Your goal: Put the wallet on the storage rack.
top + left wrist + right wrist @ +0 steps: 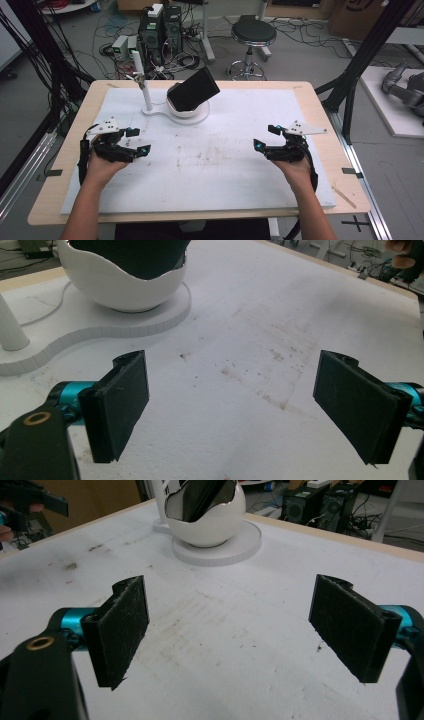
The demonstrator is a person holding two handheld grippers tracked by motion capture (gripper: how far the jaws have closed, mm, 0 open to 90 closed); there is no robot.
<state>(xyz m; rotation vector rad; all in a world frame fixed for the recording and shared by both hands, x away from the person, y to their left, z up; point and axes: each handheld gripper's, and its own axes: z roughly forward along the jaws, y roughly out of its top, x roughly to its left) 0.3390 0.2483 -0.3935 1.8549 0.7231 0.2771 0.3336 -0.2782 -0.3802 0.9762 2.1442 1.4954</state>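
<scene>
A black flat slab (193, 89) leans tilted in a white egg-shaped cup (189, 111) at the table's far middle. The cup stands on a white base (159, 110) that also carries a thin white post (145, 92). My left gripper (138, 141) rests open at the left of the white mat, and my right gripper (265, 137) rests open at the right. Both are well short of the cup. In the left gripper view my gripper (232, 405) is open over bare mat, with the cup (125, 287) ahead on the left. In the right gripper view my gripper (230, 630) is open and empty, the cup (207, 525) ahead.
A stained white mat (210, 165) covers most of the wooden table (325, 125). On the floor beyond the table are a round stool (253, 34), computer boxes (160, 27) and loose cables. Black frame posts (367, 50) rise at both sides.
</scene>
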